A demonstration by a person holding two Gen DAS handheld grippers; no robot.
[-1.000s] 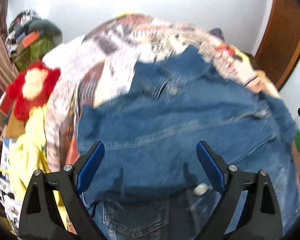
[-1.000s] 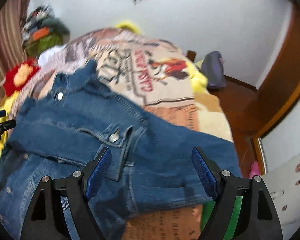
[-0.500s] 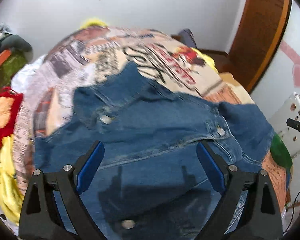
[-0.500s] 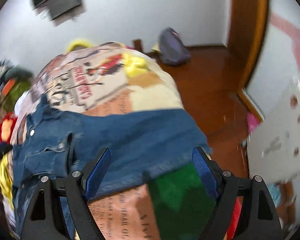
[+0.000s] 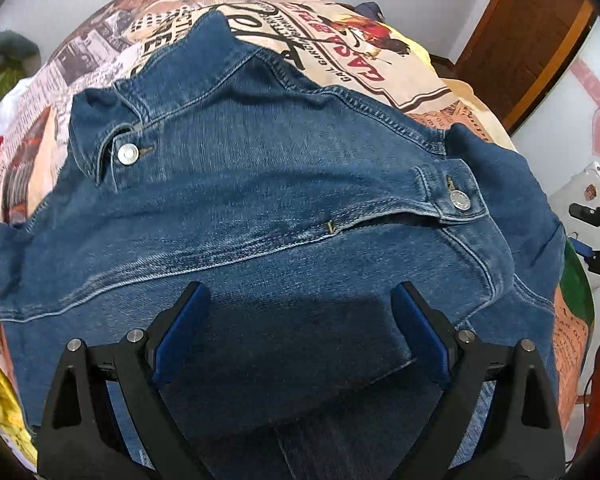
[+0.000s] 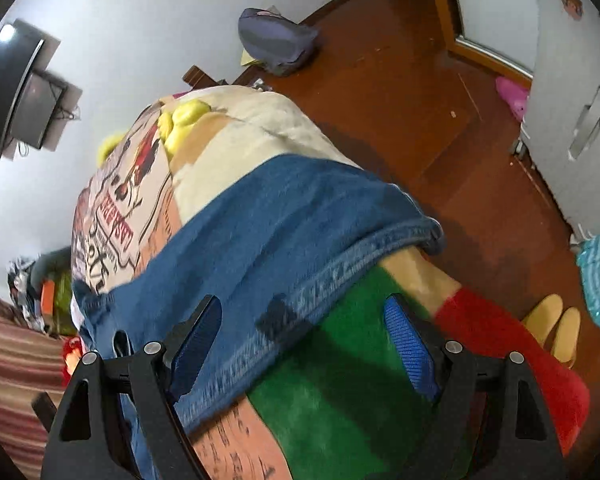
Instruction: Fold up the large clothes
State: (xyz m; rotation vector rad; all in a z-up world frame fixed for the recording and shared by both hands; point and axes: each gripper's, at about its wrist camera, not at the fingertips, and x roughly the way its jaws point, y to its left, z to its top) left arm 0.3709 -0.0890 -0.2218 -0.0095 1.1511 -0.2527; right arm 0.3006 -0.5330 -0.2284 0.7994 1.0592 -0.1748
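Denim jacket, one only, lies spread on the bed's printed blanket, two metal buttons showing. Left claw hangs over it, jaws apart and empty. Right claw hangs wide apart and empty over the jacket's hem at the bed edge. Beyond: bare wooden floor, one backpack, two slippers.

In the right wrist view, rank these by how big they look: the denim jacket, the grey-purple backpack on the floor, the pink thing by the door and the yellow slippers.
1. denim jacket, by far the largest, though nearest the camera
2. grey-purple backpack
3. yellow slippers, as a pair close to the backpack, so that order is unsure
4. pink thing
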